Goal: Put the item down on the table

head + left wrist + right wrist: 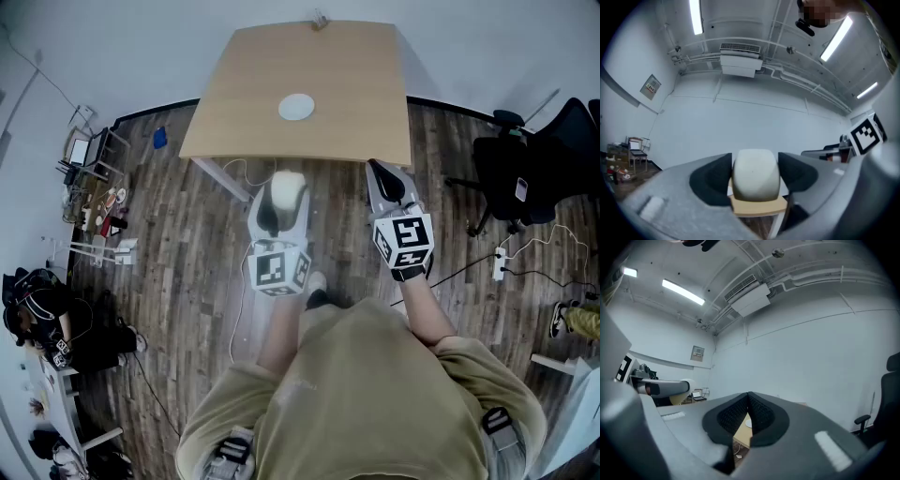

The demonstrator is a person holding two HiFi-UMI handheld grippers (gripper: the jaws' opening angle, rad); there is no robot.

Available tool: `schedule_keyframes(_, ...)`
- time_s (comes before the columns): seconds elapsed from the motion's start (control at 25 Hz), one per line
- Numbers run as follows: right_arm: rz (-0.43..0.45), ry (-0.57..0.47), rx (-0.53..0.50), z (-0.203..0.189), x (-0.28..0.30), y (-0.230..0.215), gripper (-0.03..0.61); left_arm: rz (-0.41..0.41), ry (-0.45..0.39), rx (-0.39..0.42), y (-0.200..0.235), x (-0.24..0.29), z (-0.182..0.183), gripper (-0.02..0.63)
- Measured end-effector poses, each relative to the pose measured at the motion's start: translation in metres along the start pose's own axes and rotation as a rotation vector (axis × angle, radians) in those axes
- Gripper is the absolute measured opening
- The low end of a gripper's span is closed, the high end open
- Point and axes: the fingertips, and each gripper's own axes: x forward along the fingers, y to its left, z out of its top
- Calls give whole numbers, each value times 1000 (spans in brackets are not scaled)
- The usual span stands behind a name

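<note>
Jaws of the left gripper pinch a smooth, rounded, off-white item; the right gripper is pressed together.

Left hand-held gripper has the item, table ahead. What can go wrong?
1. The cream rounded item in the left hand-held gripper seems short of the light wooden table's near edge; opening now would likely drop it on the dark plank floor.
2. Being rounded, it might roll once released.
3. It could bump the white round disc on the table.
</note>
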Motion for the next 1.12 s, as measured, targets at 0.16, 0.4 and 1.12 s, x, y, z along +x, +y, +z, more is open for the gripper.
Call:
schedule_keyframes(0.16, -23, 12, 61, -4, 25, 1, 5, -13, -9, 3, 18, 12, 4, 307)
schedule_keyframes(0.4, -43, 41, 74, -15, 71, 12, 5, -28, 0, -6, 59, 36, 0, 307)
schedule_keyframes(1.12, -93, 116, 136, -39, 169, 22, 5, -77, 52, -79, 142, 106, -27, 307)
